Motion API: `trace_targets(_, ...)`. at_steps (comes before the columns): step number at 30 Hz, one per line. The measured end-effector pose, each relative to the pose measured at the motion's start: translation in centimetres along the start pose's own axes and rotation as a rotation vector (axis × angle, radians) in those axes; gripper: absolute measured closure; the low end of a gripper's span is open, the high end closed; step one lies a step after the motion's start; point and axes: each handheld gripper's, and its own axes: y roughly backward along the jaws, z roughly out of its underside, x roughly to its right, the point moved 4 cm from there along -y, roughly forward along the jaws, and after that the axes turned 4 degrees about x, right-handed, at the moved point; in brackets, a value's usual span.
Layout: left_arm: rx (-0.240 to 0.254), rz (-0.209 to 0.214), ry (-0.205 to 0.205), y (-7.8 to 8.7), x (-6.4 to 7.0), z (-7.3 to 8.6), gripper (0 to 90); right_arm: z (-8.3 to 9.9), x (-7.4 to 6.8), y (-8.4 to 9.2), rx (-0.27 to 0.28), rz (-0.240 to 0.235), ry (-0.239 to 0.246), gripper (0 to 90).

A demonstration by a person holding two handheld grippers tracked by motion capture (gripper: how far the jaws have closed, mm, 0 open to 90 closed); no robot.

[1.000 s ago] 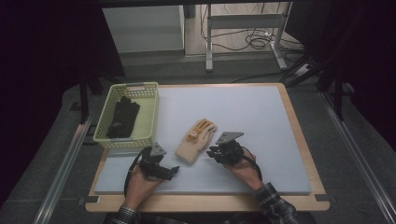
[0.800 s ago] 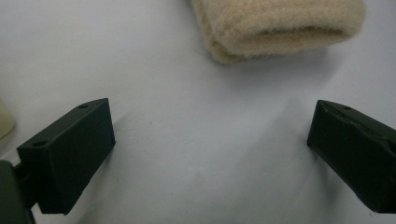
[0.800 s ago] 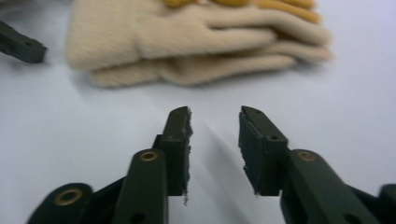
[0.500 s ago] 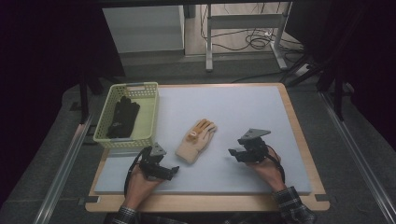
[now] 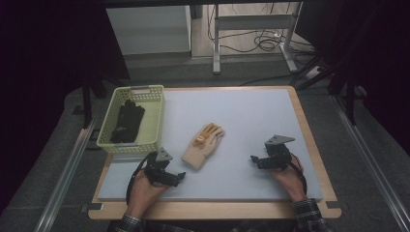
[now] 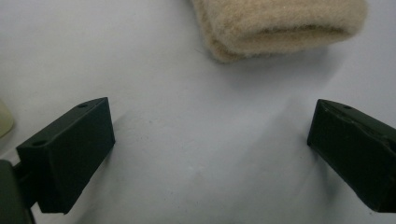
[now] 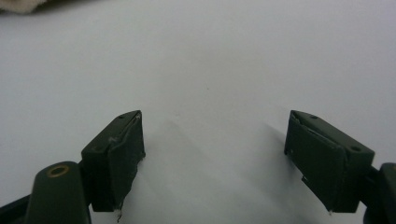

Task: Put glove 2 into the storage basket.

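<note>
Black glove (image 5: 126,122) lies in the basket (image 5: 154,121); tan glove (image 5: 203,145) remains on the counter (image 5: 261,116), between both tools. Left hand-held gripper (image 5: 180,177) is spread; right hand-held gripper (image 5: 254,159), just opening, holds nothing. Half done, seemingly.

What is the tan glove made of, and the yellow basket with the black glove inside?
The tan glove looks like soft knitted or fleecy fabric: the left gripper view shows a fuzzy, matte cuff. Its fingertips seem orange, perhaps a coating. The basket looks like pale yellow-green moulded plastic, with slotted lattice walls. The black glove in it looks like dark matte fabric, too small to tell more.
</note>
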Motion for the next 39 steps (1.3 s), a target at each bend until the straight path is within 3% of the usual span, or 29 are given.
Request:
trace_targets(12,-0.002,-0.002,0.011,0.0,0.0,-0.1,1.1,0.1,0.0,0.0,0.004,0.007,-0.001,18.4)
trace_targets(15,-0.007,0.004,0.033,0.1,0.0,-0.3,1.1,0.1,0.0,0.0,0.006,0.008,0.001,18.3)
trace_targets(19,0.023,0.031,0.069,0.3,0.2,-1.1,1.2,0.1,-0.1,0.0,0.008,0.013,0.007,18.3)
trace_targets(31,0.025,0.067,0.070,-0.9,1.1,-5.8,0.0,0.1,-0.1,0.0,0.010,0.019,0.012,18.2)
trace_targets(39,-0.015,0.055,0.059,-3.5,1.5,-8.9,0.0,0.1,-0.1,0.0,0.010,0.018,0.012,18.1)
